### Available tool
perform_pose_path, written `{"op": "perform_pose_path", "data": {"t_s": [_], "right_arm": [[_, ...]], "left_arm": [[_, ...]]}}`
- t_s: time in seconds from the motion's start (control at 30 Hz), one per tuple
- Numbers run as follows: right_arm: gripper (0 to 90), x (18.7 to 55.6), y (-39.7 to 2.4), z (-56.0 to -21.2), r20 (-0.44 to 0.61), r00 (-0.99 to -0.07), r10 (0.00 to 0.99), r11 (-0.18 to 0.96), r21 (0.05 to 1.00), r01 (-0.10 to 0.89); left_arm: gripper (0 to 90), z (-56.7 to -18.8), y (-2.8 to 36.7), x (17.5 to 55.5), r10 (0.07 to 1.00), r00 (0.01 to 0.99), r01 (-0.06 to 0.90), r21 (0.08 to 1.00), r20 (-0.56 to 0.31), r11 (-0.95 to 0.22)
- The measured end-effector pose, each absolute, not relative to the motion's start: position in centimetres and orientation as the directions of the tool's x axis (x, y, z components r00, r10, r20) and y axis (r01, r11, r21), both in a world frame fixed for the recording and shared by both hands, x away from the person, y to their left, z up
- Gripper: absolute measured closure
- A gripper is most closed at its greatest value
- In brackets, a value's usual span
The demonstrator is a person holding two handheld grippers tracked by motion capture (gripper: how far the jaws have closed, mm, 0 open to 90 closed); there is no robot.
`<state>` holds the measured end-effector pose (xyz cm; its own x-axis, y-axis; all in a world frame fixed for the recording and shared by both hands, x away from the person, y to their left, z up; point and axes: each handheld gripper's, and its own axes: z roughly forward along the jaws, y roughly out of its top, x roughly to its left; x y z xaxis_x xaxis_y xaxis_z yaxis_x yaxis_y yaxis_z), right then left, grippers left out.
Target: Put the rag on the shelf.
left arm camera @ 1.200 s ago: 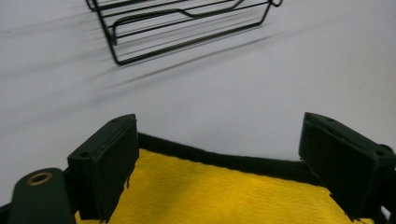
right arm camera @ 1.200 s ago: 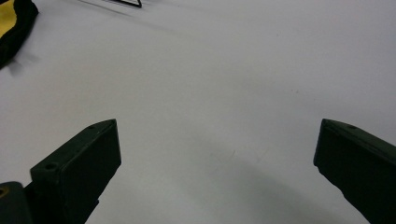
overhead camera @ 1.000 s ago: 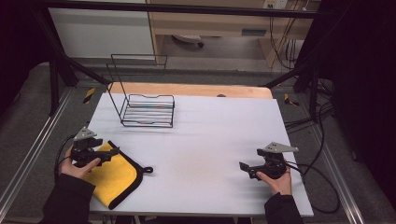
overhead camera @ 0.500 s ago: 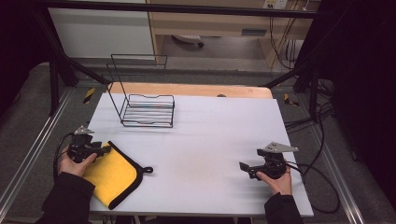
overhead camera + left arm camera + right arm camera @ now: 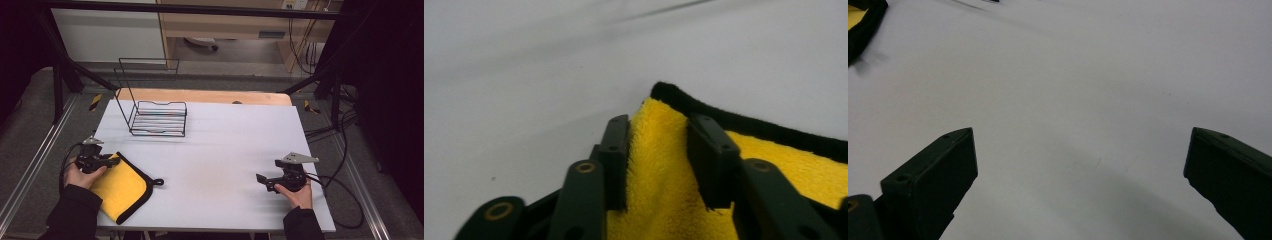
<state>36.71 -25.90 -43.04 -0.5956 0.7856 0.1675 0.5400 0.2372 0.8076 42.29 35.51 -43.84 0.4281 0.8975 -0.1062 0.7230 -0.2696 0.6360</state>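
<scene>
A yellow cloth (image 5: 120, 187) with black trim lies at the table's front left corner, partly over the edge. My left gripper (image 5: 114, 160) is at the cloth's far corner. In the left gripper view the yellow cloth (image 5: 659, 200) bunches up into a ridge between the two jaws, and the left gripper (image 5: 658, 135) is shut on that corner. My right gripper (image 5: 260, 179) rests low over the bare table at the front right. Its jaws stand wide apart in the right gripper view, so the right gripper (image 5: 1080, 160) is open with nothing between them.
A black wire rack (image 5: 159, 119) stands at the back left of the white table (image 5: 225, 150). The cloth's black hanging loop (image 5: 157, 182) sticks out to the right. Cables trail off both sides of the table.
My left hand shifted slightly left, then back to the cloth's far corner. The right gripper has stayed where it was.
</scene>
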Motion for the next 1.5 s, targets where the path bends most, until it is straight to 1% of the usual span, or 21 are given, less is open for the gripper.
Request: {"op": "perform_pose_path", "data": {"t_s": [0.07, 0.13, 0.17, 0.4, 0.43, 0.5, 0.73, 0.87, 1.07, 1.2, 1.3, 1.4, 1.43, 1.47, 1.5], "right_arm": [[1.3, 36.7, -25.9, -43.0, 0.167, -0.596, 0.786, 0.238, 0.808, 0.540], [1.2, 36.7, -25.9, -43.0, 0.168, -0.595, 0.786, 0.236, 0.808, 0.540], [1.2, 36.7, -25.9, -43.0, 0.167, -0.597, 0.785, 0.238, 0.808, 0.539], [1.2, 36.7, -26.0, -43.0, 0.167, -0.598, 0.784, 0.237, 0.809, 0.538], [1.2, 36.7, -26.0, -43.0, 0.167, -0.597, 0.785, 0.236, 0.810, 0.537], [1.3, 36.7, -26.0, -43.0, 0.165, -0.597, 0.785, 0.237, 0.810, 0.536], [1.3, 36.7, -25.9, -43.0, 0.170, -0.596, 0.785, 0.233, 0.811, 0.537], [1.3, 36.8, -26.0, -43.0, 0.166, -0.597, 0.785, 0.237, 0.810, 0.537], [1.5, 36.8, -25.9, -43.1, 0.164, -0.595, 0.787, 0.237, 0.810, 0.536], [1.7, 36.8, -25.7, -43.2, 0.163, -0.594, 0.788, 0.239, 0.808, 0.539], [1.9, 36.8, -25.6, -43.1, 0.156, -0.594, 0.789, 0.240, 0.812, 0.532], [2.2, 36.8, -25.3, -42.9, 0.151, -0.597, 0.788, 0.239, 0.818, 0.523], [2.2, 36.8, -24.8, -42.7, 0.148, -0.595, 0.790, 0.235, 0.823, 0.517], [2.2, 36.8, -24.5, -42.6, 0.142, -0.597, 0.790, 0.237, 0.827, 0.509], [2.3, 36.8, -24.1, -42.4, 0.146, -0.594, 0.791, 0.231, 0.828, 0.511]], "left_arm": [[69.7, -43.7, 35.3, 42.2, 0.893, 0.438, 0.721, 0.633, -0.102, -0.282], [77.0, -43.6, 35.2, 42.2, 0.892, 0.442, 0.720, 0.630, -0.094, -0.290], [78.6, -43.5, 35.1, 42.1, 0.892, 0.444, 0.719, 0.629, -0.085, -0.297], [82.6, -43.3, 35.2, 42.1, 0.885, 0.458, 0.704, 0.640, -0.081, -0.306], [82.8, -43.2, 35.0, 42.0, 0.881, 0.468, 0.683, 0.661, -0.071, -0.310], [83.0, -43.1, 34.8, 42.0, 0.876, 0.478, 0.670, 0.671, -0.063, -0.318], [83.2, -42.0, 33.1, 41.9, 0.835, 0.550, 0.570, 0.737, -0.015, -0.363], [83.1, -41.8, 31.6, 42.5, 0.807, 0.591, 0.538, 0.739, 0.011, -0.404], [83.0, -42.3, 29.3, 43.8, 0.779, 0.627, 0.529, 0.730, 0.008, -0.433], [82.8, -42.7, 28.7, 44.4, 0.771, 0.636, 0.533, 0.727, -0.007, -0.433], [82.4, -43.2, 28.4, 44.8, 0.770, 0.639, 0.535, 0.720, -0.002, -0.442], [80.1, -43.2, 28.7, 44.8, 0.777, 0.630, 0.540, 0.726, -0.013, -0.426], [74.3, -43.1, 28.8, 44.7, 0.782, 0.624, 0.537, 0.729, -0.005, -0.424], [70.9, -42.7, 29.1, 44.5, 0.797, 0.603, 0.533, 0.741, 0.005, -0.408], [68.3, -42.7, 29.1, 44.5, 0.797, 0.603, 0.533, 0.741, 0.005, -0.408]]}}
